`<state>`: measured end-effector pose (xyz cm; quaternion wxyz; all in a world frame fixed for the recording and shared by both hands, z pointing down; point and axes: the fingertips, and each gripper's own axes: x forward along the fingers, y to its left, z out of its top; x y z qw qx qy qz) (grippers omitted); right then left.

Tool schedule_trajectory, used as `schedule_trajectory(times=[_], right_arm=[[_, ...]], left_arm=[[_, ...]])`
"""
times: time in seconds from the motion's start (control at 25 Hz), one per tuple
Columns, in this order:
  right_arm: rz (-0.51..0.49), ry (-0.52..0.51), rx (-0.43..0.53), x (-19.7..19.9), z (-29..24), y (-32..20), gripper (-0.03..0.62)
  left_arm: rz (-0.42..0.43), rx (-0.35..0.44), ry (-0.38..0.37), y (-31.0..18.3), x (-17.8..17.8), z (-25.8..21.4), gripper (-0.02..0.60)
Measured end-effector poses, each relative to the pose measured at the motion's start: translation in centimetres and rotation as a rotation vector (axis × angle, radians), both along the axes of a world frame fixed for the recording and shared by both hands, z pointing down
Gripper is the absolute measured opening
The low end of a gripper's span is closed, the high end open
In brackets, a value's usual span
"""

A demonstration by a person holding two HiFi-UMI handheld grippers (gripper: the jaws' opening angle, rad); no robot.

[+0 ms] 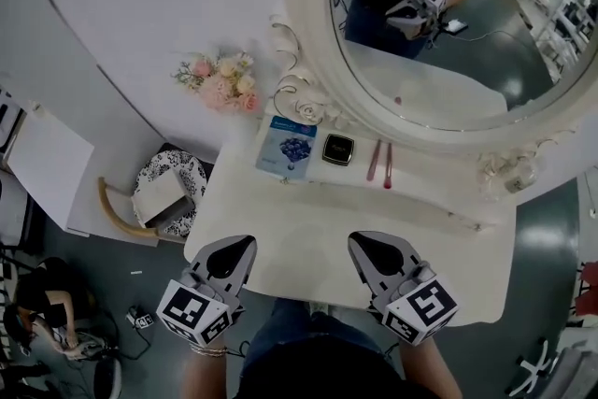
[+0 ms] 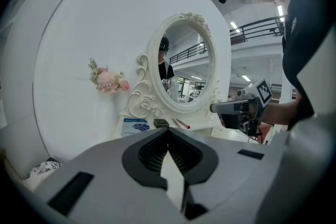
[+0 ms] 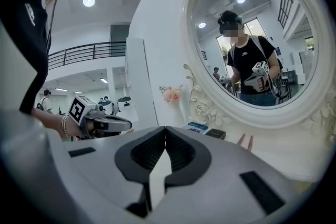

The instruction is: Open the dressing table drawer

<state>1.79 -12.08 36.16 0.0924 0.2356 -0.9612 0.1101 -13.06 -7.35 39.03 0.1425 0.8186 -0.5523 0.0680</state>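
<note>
One dressing table (image 1: 308, 238), one oval mirror (image 1: 439, 33), one flower bunch (image 1: 224, 81), one blue packet (image 1: 287, 148), one dark compact (image 1: 338, 149), two pink sticks (image 1: 374, 161). Two grippers: left gripper (image 1: 241, 246), right gripper (image 1: 364, 243).

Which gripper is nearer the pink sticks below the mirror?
Right. The right gripper is almost straight in front of the pink sticks; the left gripper is farther off to their left.

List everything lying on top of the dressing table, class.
On the dressing table a blue packet, a dark compact and two pink sticks lie near the oval mirror. The drawer below the top is hidden.
</note>
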Motion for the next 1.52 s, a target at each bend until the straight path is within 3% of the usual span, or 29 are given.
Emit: schedule_trajectory(times=[0.36, 1.52], right_arm=[[0.019, 0.021, -0.028, -2.1, 1.1, -1.8, 0.018], [0.116, 0.111, -0.118, -7.2, 6.9, -5.9, 0.018]], left_arm=[[0.066, 0.018, 0.024, -3.4, -1.5, 1.8, 0.017], [0.181, -0.093, 0.010, -10.8, -5.1, 9.3, 0.017]])
